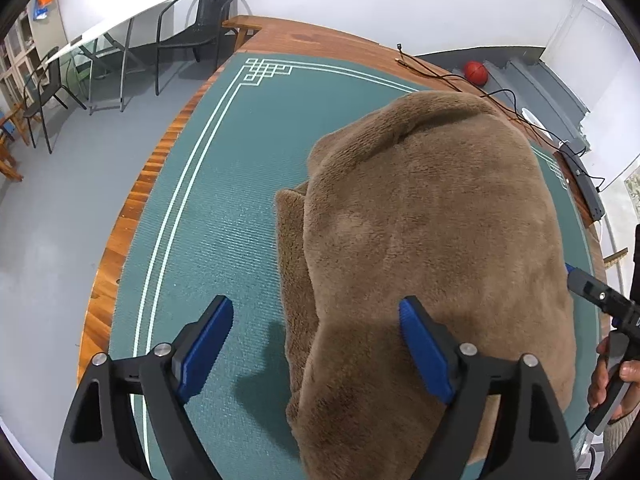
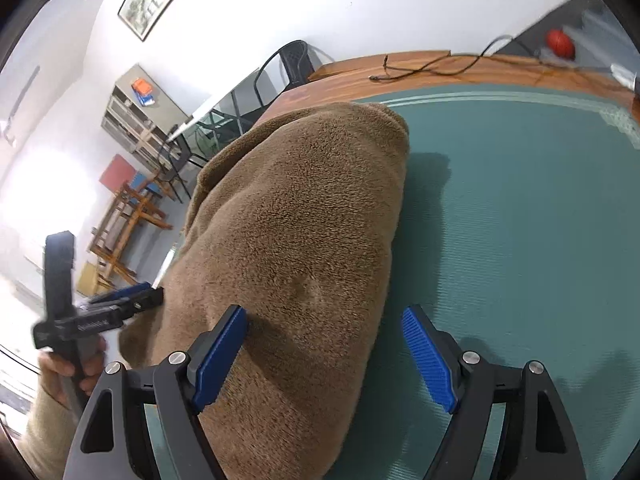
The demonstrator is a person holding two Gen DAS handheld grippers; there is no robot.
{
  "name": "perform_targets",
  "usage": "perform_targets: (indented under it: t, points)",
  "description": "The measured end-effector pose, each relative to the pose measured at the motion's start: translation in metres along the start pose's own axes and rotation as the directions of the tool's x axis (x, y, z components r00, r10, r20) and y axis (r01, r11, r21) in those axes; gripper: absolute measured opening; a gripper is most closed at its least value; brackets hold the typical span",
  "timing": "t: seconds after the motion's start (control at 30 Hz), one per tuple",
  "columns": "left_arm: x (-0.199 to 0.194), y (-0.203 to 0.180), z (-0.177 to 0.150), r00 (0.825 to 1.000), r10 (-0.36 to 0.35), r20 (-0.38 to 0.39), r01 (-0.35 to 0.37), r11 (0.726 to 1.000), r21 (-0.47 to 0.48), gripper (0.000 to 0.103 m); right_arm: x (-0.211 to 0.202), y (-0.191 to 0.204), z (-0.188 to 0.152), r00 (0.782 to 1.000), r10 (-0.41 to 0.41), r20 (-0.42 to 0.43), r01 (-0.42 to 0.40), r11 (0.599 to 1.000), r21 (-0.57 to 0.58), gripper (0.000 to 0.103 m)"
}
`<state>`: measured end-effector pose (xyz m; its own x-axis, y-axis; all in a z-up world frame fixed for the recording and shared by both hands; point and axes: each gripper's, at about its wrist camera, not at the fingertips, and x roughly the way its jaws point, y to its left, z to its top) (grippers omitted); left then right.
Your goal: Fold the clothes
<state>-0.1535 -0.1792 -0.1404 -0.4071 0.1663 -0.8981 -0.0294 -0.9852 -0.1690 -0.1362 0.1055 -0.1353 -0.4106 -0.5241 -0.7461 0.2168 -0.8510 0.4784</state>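
A brown fleece garment (image 1: 432, 240) lies folded in a long bundle on the green mat (image 1: 224, 208). My left gripper (image 1: 316, 320) is open above the bundle's left edge, its right finger (image 1: 420, 344) over the fleece and its left finger over bare mat. In the right wrist view the same garment (image 2: 296, 240) fills the middle. My right gripper (image 2: 324, 332) is open above the bundle's right edge, its left finger (image 2: 224, 344) over the fleece. Each view shows the other gripper at the side: the right one (image 1: 600, 296) and the left one (image 2: 100, 312).
The mat lies on a wooden table (image 1: 132, 200) with cables (image 1: 440, 72) and a black device (image 1: 584, 176) along its far edge. Black chairs (image 1: 192, 28) and a glass table stand beyond on the grey floor. A red ball (image 1: 475, 72) lies on the floor.
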Motion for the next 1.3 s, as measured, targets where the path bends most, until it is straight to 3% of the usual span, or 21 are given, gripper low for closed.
perform_targets:
  t: [0.13,0.23,0.33,0.43,0.67,0.83,0.9,0.93,1.0,1.07,1.13,1.2,1.27,1.3]
  points:
    - [0.012,0.006,0.002,1.0,-0.017,-0.011,0.018,1.0,0.001,0.1,0.015,-0.009,0.007,0.999,0.033,-0.02,-0.032,0.998,0.054,0.088]
    - [0.021,0.018,0.001,0.994,-0.1,-0.041,0.098,0.994,-0.051,0.103,0.026,-0.013,0.011,0.998,0.046,-0.037,-0.043,0.997,0.062,0.095]
    - [0.033,0.039,0.0,0.971,-0.23,-0.069,0.218,0.964,-0.152,0.103,0.033,-0.018,0.015,0.995,0.087,-0.054,-0.082,0.993,0.089,0.097]
    - [0.038,0.051,0.0,0.947,-0.313,-0.067,0.295,0.935,-0.198,0.103,0.042,-0.025,0.018,0.987,0.145,-0.074,-0.135,0.983,0.125,0.097]
    - [0.036,0.055,0.009,0.92,-0.389,-0.037,0.374,0.904,-0.206,0.103,0.039,-0.04,0.024,0.959,0.283,-0.001,-0.276,0.936,0.22,0.097]
    - [0.052,0.048,0.018,0.87,-0.487,-0.075,0.458,0.856,-0.238,0.103,0.058,-0.032,0.032,0.969,0.24,-0.062,-0.225,0.955,0.195,0.097]
    - [0.054,0.042,0.02,0.87,-0.484,-0.095,0.456,0.863,-0.217,0.102,0.068,-0.032,0.031,0.96,0.267,-0.085,-0.244,0.946,0.212,0.097]
    - [0.055,0.039,0.02,0.868,-0.484,-0.106,0.457,0.865,-0.206,0.092,0.072,-0.033,0.03,0.954,0.286,-0.089,-0.26,0.939,0.227,0.098]
    - [0.059,0.04,0.021,0.844,-0.518,-0.137,0.483,0.847,-0.223,0.073,0.078,-0.034,0.029,0.946,0.31,-0.095,-0.279,0.928,0.245,0.102]
    - [0.064,0.044,0.021,0.821,-0.55,-0.151,0.502,0.823,-0.267,0.067,0.08,-0.029,0.03,0.947,0.305,-0.099,-0.277,0.934,0.228,0.102]
    - [0.066,0.046,0.02,0.814,-0.563,-0.147,0.51,0.812,-0.284,0.06,0.083,-0.026,0.032,0.945,0.312,-0.103,-0.285,0.934,0.214,0.102]
    - [0.063,0.044,0.018,0.821,-0.554,-0.138,0.504,0.816,-0.283,0.055,0.09,-0.019,0.033,0.932,0.338,-0.128,-0.308,0.929,0.206,0.102]
    - [0.062,0.041,0.017,0.83,-0.544,-0.126,0.495,0.821,-0.283,0.052,0.092,-0.007,0.031,0.945,0.29,-0.149,-0.27,0.952,0.144,0.1]
    - [0.061,0.041,0.016,0.836,-0.537,-0.115,0.489,0.823,-0.291,0.049,0.091,-0.002,0.03,0.952,0.268,-0.149,-0.251,0.96,0.121,0.087]
